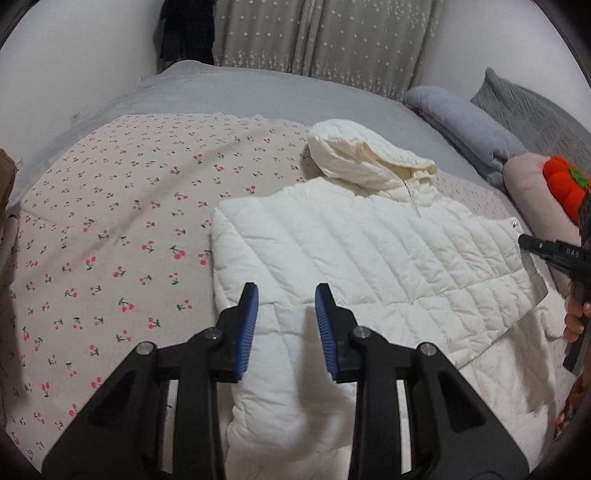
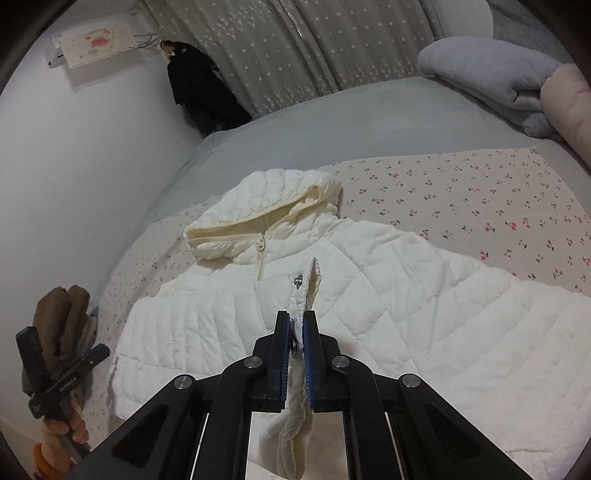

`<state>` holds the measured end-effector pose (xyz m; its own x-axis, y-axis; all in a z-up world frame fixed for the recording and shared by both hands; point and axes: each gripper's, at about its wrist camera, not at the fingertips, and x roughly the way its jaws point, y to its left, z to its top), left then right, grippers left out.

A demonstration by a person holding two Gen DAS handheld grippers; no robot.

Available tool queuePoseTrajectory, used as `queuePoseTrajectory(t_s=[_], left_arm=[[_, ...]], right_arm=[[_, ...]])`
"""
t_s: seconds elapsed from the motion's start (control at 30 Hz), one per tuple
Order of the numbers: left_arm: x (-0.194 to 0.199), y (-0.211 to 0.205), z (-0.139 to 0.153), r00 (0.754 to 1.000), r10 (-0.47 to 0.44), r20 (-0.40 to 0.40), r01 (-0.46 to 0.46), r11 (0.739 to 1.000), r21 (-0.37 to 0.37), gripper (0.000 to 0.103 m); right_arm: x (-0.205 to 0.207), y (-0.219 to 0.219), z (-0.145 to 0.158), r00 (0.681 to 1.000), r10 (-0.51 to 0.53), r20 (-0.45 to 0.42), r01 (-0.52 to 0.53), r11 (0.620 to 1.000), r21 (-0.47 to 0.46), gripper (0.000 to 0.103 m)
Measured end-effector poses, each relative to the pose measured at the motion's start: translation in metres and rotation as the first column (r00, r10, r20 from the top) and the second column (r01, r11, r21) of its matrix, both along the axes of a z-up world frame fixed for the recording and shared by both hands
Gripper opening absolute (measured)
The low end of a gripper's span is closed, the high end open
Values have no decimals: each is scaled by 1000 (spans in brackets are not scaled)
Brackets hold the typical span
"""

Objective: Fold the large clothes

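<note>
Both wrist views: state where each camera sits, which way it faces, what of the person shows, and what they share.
Left wrist: on the left hand-held gripper, looking down across the white jacket toward the curtain; jaws open over the jacket; a hand shows at right.
Right wrist: on the right hand-held gripper, facing the hood; shut on the jacket's cuff; other hand at left.
Shared: jacket, cherry sheet, curtain.
</note>
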<state>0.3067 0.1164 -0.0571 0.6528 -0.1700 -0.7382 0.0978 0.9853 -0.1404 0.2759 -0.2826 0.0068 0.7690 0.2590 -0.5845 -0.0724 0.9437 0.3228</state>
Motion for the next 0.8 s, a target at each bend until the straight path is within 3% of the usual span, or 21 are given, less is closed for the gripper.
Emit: queuePoseTrajectory(t_s=[0.1,0.27,0.43,0.57,0.7,0.8], left_arm=[[10,-12,-23,1000,15,-13,-14,995,103,34],[20,-14,-43,1000,18,-9,-17,992,124,34],[23,-18,-55,1000,-10,3,10,988,153,34],[22,-19,-51,1000,-13,-2,13,988,157,34],[14,-20,-33,999,-41,-6,42,990,131,34],[6,-30,-16,996,-91,-6,91,990,109,35]], right_arm=[[-1,-5,-16,999,-32,-24,31,998,-47,7],[-3,-13,-45,995,-78,-59,71,992,-108,7],[-10,-3,-71,995,-89,-53,75,972,-224,7],[-11,-9,-79,995,-78,-60,68,986,-152,9],[-22,-16,-64,996,-76,-44,71,991,-115,25],[-33,-13,-51,997,-74,-6,73,990,-121,30]])
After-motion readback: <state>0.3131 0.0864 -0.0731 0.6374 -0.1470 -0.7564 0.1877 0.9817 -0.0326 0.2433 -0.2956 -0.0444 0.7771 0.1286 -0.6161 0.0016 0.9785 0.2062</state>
